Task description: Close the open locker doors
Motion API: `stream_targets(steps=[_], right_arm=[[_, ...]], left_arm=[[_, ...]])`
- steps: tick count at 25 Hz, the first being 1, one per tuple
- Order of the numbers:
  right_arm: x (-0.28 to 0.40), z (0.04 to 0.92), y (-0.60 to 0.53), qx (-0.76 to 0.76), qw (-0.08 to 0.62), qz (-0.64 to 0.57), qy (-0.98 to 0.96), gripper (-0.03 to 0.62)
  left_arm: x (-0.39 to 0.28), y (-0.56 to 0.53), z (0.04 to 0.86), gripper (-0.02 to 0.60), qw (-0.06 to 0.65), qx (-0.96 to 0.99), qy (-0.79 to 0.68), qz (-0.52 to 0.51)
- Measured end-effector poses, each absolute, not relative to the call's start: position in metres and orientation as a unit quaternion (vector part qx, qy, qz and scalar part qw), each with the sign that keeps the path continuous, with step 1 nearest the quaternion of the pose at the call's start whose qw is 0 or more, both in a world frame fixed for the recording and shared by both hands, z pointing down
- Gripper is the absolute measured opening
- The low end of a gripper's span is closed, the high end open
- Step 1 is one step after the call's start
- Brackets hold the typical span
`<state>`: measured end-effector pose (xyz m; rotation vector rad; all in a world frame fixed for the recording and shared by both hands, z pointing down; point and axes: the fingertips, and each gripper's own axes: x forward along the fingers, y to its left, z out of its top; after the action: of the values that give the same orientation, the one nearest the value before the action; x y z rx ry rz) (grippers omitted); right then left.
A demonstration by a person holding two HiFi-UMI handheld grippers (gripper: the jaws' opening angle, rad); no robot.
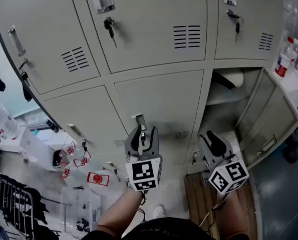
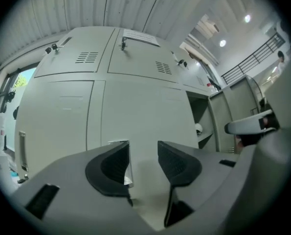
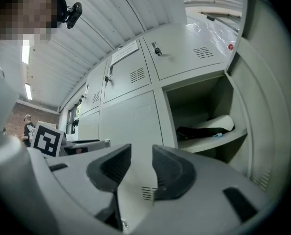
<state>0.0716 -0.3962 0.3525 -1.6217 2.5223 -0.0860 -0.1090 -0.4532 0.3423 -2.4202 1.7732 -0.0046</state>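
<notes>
The bottom right locker [image 1: 224,91] stands open, its door [image 1: 269,116] swung out to the right. The right gripper view shows the same compartment [image 3: 199,106] with a white and dark bundle [image 3: 209,129] on its shelf. The middle lower door [image 1: 161,101] is flush with the frame. My left gripper [image 1: 142,131] is at that door's metal handle [image 1: 138,120], jaws apart. In the left gripper view the handle tab [image 2: 127,165] lies against the left jaw's inner face, with a clear gap to the other jaw. My right gripper [image 1: 212,138] hangs open and empty before the open locker's lower edge.
Keys [image 1: 109,26] hang in the upper doors' locks. A water bottle [image 1: 286,58] stands on a white ledge at the right, beyond the open door. On the floor lie red-and-white parts [image 1: 97,178] at the left and a wooden pallet [image 1: 199,199] below the grippers.
</notes>
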Motion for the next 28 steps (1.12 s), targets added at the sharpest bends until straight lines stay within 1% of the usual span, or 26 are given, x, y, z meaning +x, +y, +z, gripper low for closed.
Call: stream_targets(steps=[6, 17, 23, 28], right_arm=[[0.106, 0.349, -0.368, -0.569, 0.070, -0.023, 0.819, 0.121], [0.216, 0.353, -0.288, -0.667, 0.064, -0.019, 0.742, 0.121], [0.272, 0.355, -0.246, -0.704, 0.061, -0.014, 0.707, 0.121], [0.305, 0.354, -0.219, -0.722, 0.057, -0.010, 0.690, 0.121]], left_arm=[[-0.049, -0.427, 0.340, 0.179, 0.055, -0.855, 0.516, 0.009], [0.086, -0.363, 0.346, 0.184, 0.031, -0.933, 0.358, 0.023], [0.141, -0.328, 0.348, 0.184, 0.029, -0.950, 0.310, 0.027], [0.176, -0.300, 0.348, 0.184, 0.028, -0.959, 0.282, 0.029]])
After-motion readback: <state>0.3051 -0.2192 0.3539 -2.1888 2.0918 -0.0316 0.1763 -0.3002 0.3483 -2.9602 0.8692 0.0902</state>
